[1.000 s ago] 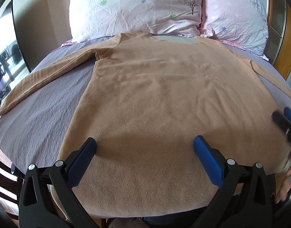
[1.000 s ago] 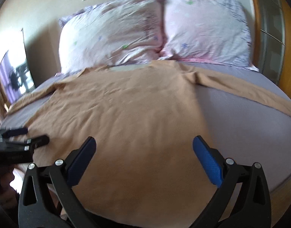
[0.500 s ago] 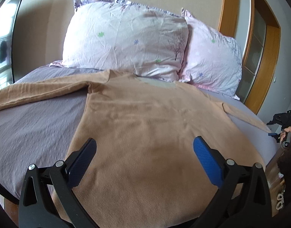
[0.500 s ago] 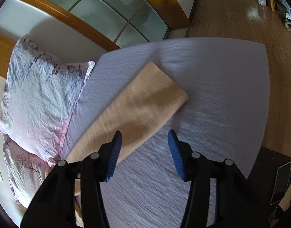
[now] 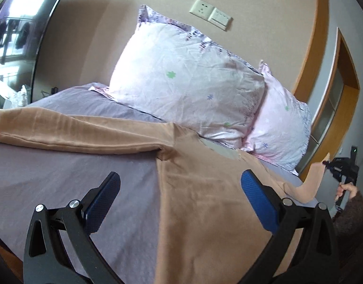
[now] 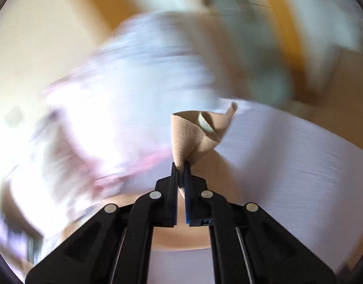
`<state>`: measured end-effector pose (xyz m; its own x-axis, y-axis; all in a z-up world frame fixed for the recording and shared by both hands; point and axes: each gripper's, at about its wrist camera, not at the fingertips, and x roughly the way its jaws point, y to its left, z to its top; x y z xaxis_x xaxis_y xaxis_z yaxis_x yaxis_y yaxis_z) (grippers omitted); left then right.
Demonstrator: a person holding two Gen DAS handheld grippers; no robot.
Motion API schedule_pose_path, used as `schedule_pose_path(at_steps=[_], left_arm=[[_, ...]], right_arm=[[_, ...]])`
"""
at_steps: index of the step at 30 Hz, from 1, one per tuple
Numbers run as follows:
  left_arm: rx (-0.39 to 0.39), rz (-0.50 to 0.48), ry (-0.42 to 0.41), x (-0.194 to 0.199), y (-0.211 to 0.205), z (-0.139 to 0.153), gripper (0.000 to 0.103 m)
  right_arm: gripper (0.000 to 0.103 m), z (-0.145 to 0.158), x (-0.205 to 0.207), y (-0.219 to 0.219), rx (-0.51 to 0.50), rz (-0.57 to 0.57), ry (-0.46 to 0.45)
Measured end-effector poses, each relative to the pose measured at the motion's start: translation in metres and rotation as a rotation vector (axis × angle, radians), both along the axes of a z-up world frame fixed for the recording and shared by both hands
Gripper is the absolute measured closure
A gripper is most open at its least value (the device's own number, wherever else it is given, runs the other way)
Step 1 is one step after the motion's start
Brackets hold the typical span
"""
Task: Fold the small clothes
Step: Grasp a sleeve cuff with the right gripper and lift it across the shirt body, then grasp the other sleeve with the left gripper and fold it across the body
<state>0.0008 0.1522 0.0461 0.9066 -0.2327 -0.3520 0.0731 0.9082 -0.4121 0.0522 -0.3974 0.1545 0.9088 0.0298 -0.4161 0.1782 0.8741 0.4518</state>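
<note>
A tan long-sleeved top (image 5: 205,203) lies spread flat on the purple bed sheet (image 5: 63,179), its left sleeve (image 5: 63,130) stretched out to the left. My left gripper (image 5: 179,189) is open and empty, hovering over the top's left side below the armpit. My right gripper (image 6: 180,165) is shut on the cuff of the right sleeve (image 6: 193,132) and holds it lifted off the sheet. In the left wrist view it shows at the far right (image 5: 328,163), with the raised sleeve (image 5: 311,184) hanging from it.
Two floral pillows (image 5: 186,90) lean against the wall at the head of the bed. A wooden door frame (image 5: 318,54) stands to the right. A dark-framed window (image 5: 13,30) is at the left. The right wrist view is motion-blurred.
My right gripper closed on the right sleeve cuff and lifted it. My left gripper shifted left toward the top's left side and sleeve.
</note>
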Motion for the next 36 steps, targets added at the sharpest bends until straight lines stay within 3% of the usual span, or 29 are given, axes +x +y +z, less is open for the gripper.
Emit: schedule_pose_path(at_steps=[2, 5, 7, 9, 10, 12, 14, 16, 21, 22, 26, 29, 32, 34, 36], left_arm=[[0.0, 0.052, 0.01, 0.003, 0.014, 0.004, 0.001], [-0.028, 0.137, 0.045, 0.008, 0.037, 0.007, 0.001], [-0.066, 0.182, 0.072, 0.01, 0.054, 0.006, 0.001], [-0.116, 0.218, 0.103, 0.012, 0.075, 0.004, 0.001], [-0.137, 0.233, 0.12, 0.013, 0.084, 0.002, 0.001], [-0.196, 0.269, 0.158, 0.013, 0.107, -0.004, 0.001], [-0.257, 0.301, 0.189, 0.013, 0.126, -0.012, 0.001], [-0.337, 0.332, 0.224, 0.016, 0.146, -0.02, 0.002], [-0.526, 0.425, 0.359, 0.028, 0.19, -0.045, 0.017], [-0.54, 0.452, 0.374, 0.028, 0.196, -0.046, 0.024], [-0.62, 0.493, 0.402, 0.03, 0.209, -0.048, 0.024], [-0.635, 0.537, 0.415, 0.038, 0.221, -0.046, 0.027], [-0.616, 0.587, 0.442, 0.044, 0.23, -0.047, 0.047], [-0.595, 0.629, 0.519, 0.047, 0.237, -0.053, 0.097], [-0.582, 0.624, 0.532, 0.05, 0.24, -0.051, 0.098]], right_arm=[[0.099, 0.013, 0.037, 0.084, -0.065, 0.237, -0.018], [0.099, -0.006, 0.082, 0.193, -0.101, 0.519, 0.049], [0.094, -0.043, 0.108, 0.264, -0.138, 0.716, 0.211], [0.076, -0.085, 0.117, 0.318, -0.179, 0.855, 0.414], [0.07, -0.095, 0.115, 0.329, -0.175, 0.877, 0.452], [0.063, -0.1, 0.104, 0.327, -0.138, 0.894, 0.435], [0.04, -0.092, 0.097, 0.306, -0.128, 0.825, 0.367], [0.034, -0.082, 0.101, 0.278, -0.104, 0.77, 0.328], [0.03, -0.079, 0.103, 0.227, -0.057, 0.682, 0.312], [0.028, -0.078, 0.098, 0.218, -0.046, 0.666, 0.311], [0.025, -0.08, 0.089, 0.193, 0.011, 0.64, 0.29], [0.023, -0.078, 0.08, 0.186, 0.037, 0.647, 0.262], [0.017, -0.072, 0.069, 0.18, 0.048, 0.668, 0.238], [0.015, -0.069, 0.061, 0.174, 0.05, 0.676, 0.219], [0.014, -0.065, 0.052, 0.166, 0.043, 0.664, 0.195]])
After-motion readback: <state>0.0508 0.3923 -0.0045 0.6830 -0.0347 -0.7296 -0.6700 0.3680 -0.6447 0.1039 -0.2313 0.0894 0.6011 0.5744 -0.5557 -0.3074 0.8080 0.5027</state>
